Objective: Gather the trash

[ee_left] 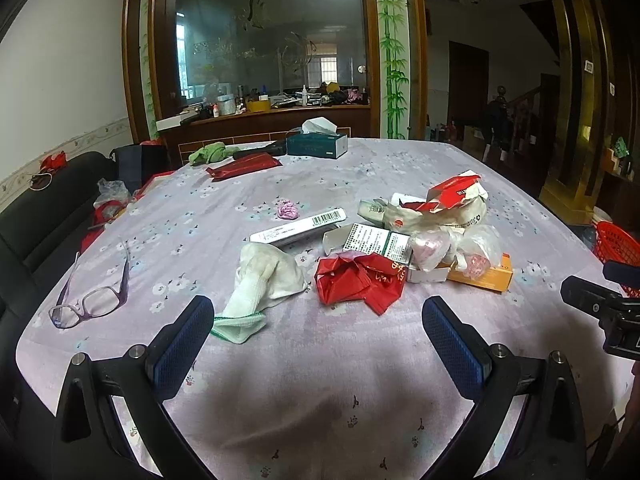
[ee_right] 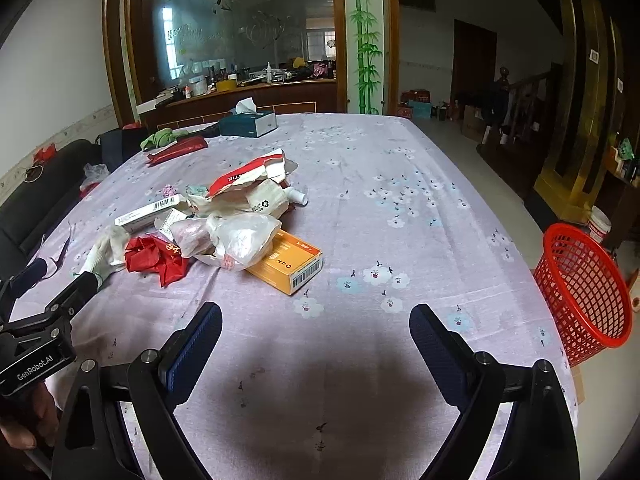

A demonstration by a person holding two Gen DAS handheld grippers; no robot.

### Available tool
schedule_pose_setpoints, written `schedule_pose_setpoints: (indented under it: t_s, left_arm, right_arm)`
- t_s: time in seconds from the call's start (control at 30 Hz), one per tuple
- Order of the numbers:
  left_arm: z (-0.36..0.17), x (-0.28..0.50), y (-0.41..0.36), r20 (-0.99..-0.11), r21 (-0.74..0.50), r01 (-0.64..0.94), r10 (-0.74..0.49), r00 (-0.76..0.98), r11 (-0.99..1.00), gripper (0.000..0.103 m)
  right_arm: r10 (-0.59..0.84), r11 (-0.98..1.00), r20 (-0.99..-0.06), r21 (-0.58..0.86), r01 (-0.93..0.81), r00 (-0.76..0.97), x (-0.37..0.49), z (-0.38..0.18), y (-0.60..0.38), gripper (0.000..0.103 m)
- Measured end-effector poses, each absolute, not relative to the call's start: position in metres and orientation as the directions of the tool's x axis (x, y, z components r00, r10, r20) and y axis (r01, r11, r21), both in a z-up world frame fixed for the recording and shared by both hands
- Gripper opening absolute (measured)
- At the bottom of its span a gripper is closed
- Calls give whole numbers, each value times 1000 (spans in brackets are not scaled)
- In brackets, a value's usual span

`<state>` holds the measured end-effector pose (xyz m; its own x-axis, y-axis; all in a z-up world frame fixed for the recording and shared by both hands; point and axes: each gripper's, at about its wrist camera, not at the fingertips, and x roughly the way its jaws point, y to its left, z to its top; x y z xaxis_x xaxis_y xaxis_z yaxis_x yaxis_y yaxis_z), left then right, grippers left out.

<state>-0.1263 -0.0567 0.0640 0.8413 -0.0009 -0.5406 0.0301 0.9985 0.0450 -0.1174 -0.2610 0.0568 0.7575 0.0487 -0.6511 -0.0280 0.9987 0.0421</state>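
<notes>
Right wrist view: both the right gripper point(ee_right: 316, 324) and left gripper point(ee_left: 318, 316) are held wide open and empty, nothing collected yet; a first grasp on the orange box point(ee_right: 290, 266) is called for, then a carry to the red basket point(ee_right: 582, 288).

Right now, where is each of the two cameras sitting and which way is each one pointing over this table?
Left wrist: sits on the left gripper, open and low over the table's near edge, facing the trash pile and glasses; the right gripper's tip shows at right.
Right wrist: sits on the right gripper, open, further right, facing across the tablecloth, red basket beside the table; the left gripper and a hand show at left.
Shared: the orange box, the tissue box.
</notes>
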Motion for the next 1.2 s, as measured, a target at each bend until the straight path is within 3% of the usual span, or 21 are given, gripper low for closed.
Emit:
schedule_pose_setpoints:
  t_s: [1.07, 1.2]
  left_arm:
    - [61, -126, -49, -554, 29, 42, -19, 832, 999, 103]
    - [65, -114, -23, -590, -49, 36, -58, 806, 998, 103]
  right_arm:
    - [42, 999, -661, 16, -42, 750, -119, 55, -248, 97]
    - [93, 996, -666, 67, -65, 740, -116, 58, -251, 91]
